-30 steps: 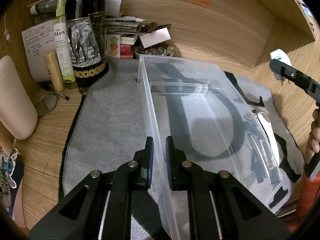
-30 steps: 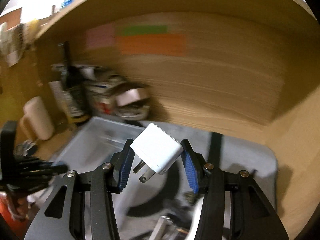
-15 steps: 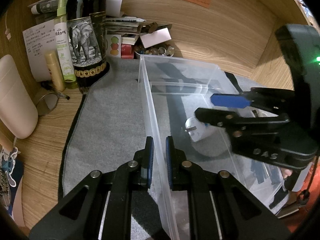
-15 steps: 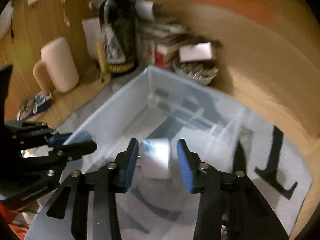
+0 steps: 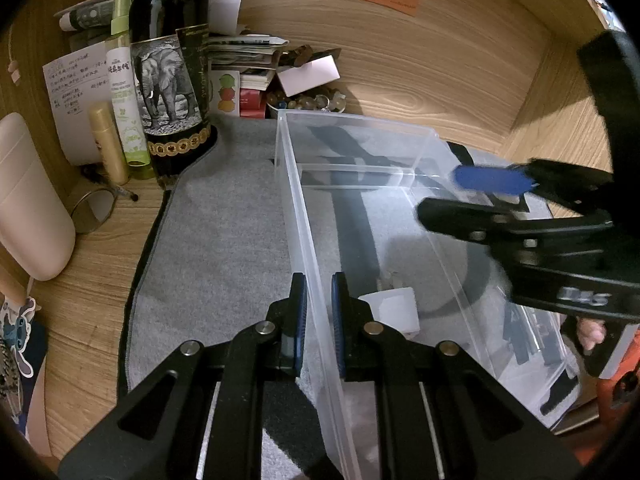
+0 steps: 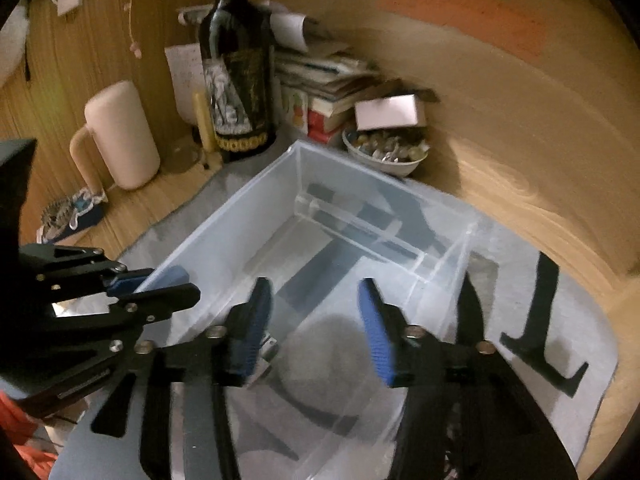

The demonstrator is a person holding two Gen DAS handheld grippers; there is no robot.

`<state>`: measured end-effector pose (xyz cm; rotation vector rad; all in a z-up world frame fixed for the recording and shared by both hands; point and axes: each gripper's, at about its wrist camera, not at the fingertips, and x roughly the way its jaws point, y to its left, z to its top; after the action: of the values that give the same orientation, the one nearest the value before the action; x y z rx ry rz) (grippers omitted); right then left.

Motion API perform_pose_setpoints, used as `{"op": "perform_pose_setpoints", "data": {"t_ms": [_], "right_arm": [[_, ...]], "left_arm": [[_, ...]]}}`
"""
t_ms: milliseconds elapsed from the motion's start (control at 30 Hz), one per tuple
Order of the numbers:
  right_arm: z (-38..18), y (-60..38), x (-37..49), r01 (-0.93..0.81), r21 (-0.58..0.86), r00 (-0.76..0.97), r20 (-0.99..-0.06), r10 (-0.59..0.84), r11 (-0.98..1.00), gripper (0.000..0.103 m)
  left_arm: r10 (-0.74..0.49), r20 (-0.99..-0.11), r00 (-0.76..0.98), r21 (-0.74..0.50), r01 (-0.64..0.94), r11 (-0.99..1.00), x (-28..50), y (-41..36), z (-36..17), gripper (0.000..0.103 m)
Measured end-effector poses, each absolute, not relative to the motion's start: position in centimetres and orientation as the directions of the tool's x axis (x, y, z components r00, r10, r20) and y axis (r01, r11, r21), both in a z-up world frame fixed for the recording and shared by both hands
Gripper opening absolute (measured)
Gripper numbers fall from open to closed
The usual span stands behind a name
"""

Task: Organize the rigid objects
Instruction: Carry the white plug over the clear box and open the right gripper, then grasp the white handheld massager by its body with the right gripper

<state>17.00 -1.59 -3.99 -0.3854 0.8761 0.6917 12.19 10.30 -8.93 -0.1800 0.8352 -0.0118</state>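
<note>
1. The clear plastic bin [image 5: 360, 148], centre of the left wrist frame, looks light, stiff and slippery; the left tongs [image 5: 318, 320] grip its thin near wall.
2. The white plug adapter [image 5: 394, 312] lies inside the bin, lower centre. It seems small, hard and smooth; take its flat sides.
3. The right tongs [image 6: 316, 332] have just been opening and are empty.

Partly hidden behind the left gripper's black finger [image 5: 352, 320]: small white plug adapter [image 5: 394, 310] in the clear plastic bin [image 5: 360, 124]. Blurred at 3 o'clock: right gripper [image 5: 460, 196]. Cut off at 12 o'clock: dark elephant-label bottle [image 5: 172, 80].
</note>
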Motion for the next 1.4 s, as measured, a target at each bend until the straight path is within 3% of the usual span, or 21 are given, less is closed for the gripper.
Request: {"op": "perform_pose_setpoints", "data": {"t_ms": [67, 233, 567, 1000, 1200, 1300, 1400], "right_arm": [[-3.1, -2.4, 16.7, -0.678, -0.040, 0.480, -0.781, 0.400, 0.734, 0.068], [-0.9, -5.2, 16.2, -0.620, -0.062, 0.565, -0.726, 0.391, 0.782, 0.081], [1.4, -13.4, 16.0, -0.418, -0.092, 0.703, -0.662, 0.259, 0.904, 0.085], [-6.3, -19.9, 17.1, -0.244, -0.058, 0.595, -0.797, 0.102, 0.968, 0.084], [-8.8, -20.9, 18.2, -0.208, -0.038, 0.548, -0.832, 0.084, 0.977, 0.082], [-9.1, -21.2, 18.5, -0.215, -0.004, 0.532, -0.839, 0.114, 0.977, 0.071], [-9.4, -21.3, 18.9, -0.236, 0.040, 0.497, -0.854, 0.156, 0.971, 0.051]], "left_arm": [[-0.082, -0.736, 0.672, -0.164, -0.060, 0.985, 12.2, 10.3, -8.9, 0.012], [-0.082, -0.735, 0.673, -0.166, -0.062, 0.984, 12.2, 10.3, -8.9, 0.012], [-0.081, -0.737, 0.671, -0.164, -0.062, 0.985, 12.2, 10.3, -8.9, 0.012], [-0.067, -0.743, 0.666, -0.142, -0.060, 0.988, 12.3, 9.8, -9.1, 0.012], [-0.066, -0.742, 0.667, -0.143, -0.061, 0.988, 12.3, 9.8, -9.1, 0.012], [-0.066, -0.743, 0.667, -0.142, -0.061, 0.988, 12.3, 9.8, -9.1, 0.012], [-0.064, -0.742, 0.668, -0.143, -0.064, 0.988, 12.3, 9.8, -9.2, 0.012]]}}
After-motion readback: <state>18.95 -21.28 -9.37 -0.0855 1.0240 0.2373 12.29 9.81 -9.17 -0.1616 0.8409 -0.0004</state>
